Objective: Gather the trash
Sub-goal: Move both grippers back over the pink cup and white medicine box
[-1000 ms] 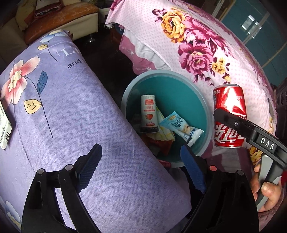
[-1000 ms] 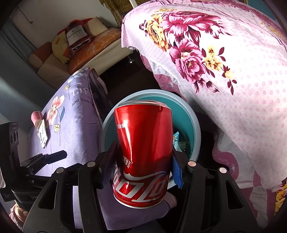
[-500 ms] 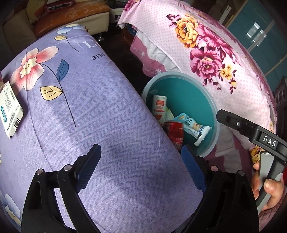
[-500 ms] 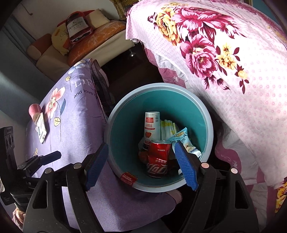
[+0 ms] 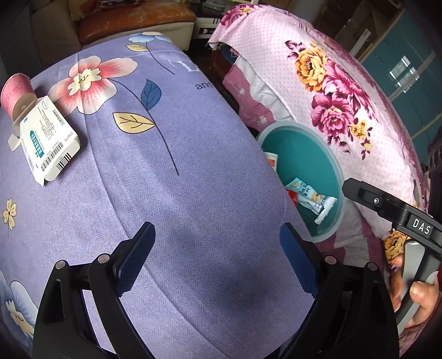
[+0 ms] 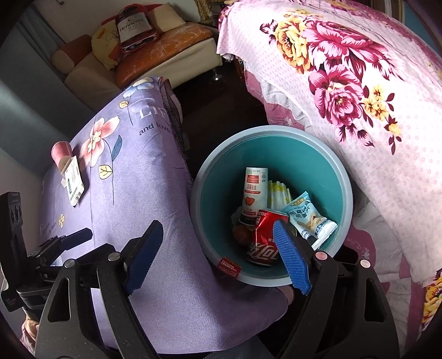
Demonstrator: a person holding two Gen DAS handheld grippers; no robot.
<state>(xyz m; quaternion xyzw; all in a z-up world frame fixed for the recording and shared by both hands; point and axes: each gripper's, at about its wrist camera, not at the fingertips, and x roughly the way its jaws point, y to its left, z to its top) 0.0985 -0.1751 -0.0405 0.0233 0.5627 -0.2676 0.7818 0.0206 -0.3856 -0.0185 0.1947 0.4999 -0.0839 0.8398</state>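
Observation:
A teal trash bin (image 6: 342,176) stands on the floor between the purple-covered surface and the pink bed; it also shows in the left wrist view (image 5: 335,171). Inside lie a red cola can (image 6: 263,237), a white paper cup (image 6: 252,190) and a snack wrapper (image 6: 309,218). My right gripper (image 6: 218,254) is open and empty above the bin's near rim. My left gripper (image 5: 218,262) is open and empty over the purple cloth (image 5: 165,179). A white carton box (image 5: 48,140) and a pink paper cup (image 5: 15,92) lie on the cloth at the far left.
A pink floral bedspread (image 5: 345,91) hangs to the right of the bin. A sofa with cushions and a bottle-shaped pillow (image 6: 132,24) stands at the back. Dark floor (image 6: 221,102) runs between the furniture.
My right gripper opened and the cola can dropped into the bin. My left gripper swung left over the purple cloth, bringing the carton box and pink cup into view.

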